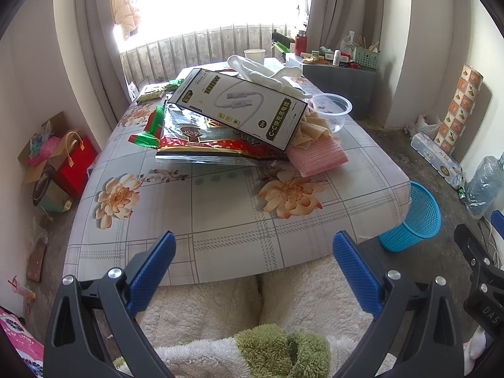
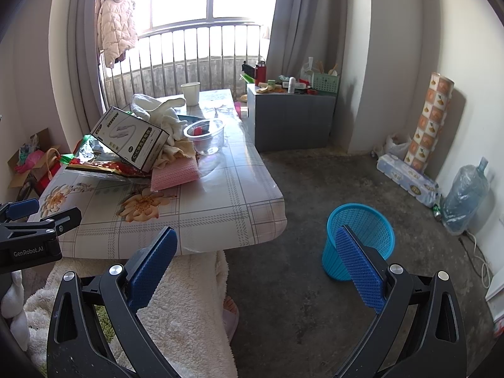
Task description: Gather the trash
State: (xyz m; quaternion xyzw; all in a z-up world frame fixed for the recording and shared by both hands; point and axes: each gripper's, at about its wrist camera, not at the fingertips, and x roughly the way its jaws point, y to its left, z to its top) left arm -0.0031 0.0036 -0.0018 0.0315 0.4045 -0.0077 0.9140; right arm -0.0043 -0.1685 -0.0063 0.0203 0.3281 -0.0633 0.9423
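A heap of rubbish sits mid-table on the floral checked tablecloth [image 1: 220, 220]: a white cardboard charging-cable box [image 1: 242, 107] tilted atop shiny red foil snack wrappers [image 1: 214, 148], with a crumpled beige cloth [image 1: 315, 126] and a pink waffle-textured cloth [image 1: 318, 157] just beside it. A clear plastic bowl [image 1: 330, 110] stands behind, near white gloves [image 1: 267, 74] and a white paper cup [image 1: 254, 55]. The round blue mesh wastebasket [image 2: 359, 239] stands on the concrete floor, off the table's near corner. The left gripper [image 1: 253, 252] and right gripper [image 2: 256, 245] hover before the table edge, blue-padded fingers spread wide, holding nothing.
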